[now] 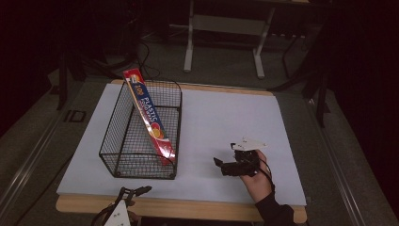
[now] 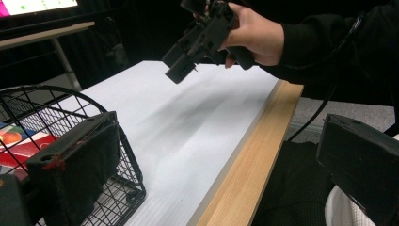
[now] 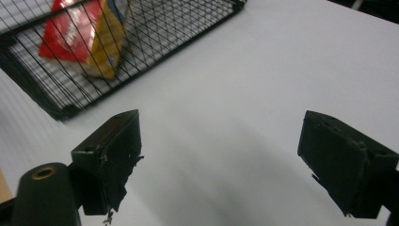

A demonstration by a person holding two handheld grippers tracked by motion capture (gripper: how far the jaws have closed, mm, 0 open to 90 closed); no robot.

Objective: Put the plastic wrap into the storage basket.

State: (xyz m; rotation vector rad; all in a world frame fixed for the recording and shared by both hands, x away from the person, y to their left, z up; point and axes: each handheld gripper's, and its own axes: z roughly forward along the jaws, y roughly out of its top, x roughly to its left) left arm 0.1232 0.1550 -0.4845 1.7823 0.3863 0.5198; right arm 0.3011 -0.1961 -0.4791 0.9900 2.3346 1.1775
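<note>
White table top (image 1: 226, 122), plastic-wrap box (image 1: 149, 115) leaning in wire basket (image 1: 123, 155), both hand-held grippers wide apart, empty

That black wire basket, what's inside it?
The wire basket holds a long red and blue plastic wrap box, leaning diagonally with its top end above the rim. The mesh partly hides its lower end; nothing else shows inside.

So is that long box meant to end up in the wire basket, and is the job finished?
It looks mostly done. The plastic wrap box already leans inside the wire basket, one end poking above the rim. Nothing is in hand: the right hand-held gripper hovers open over the white mat, and the left hand-held gripper sits open at the table's near edge. What may remain is only pulling the hands away.
</note>
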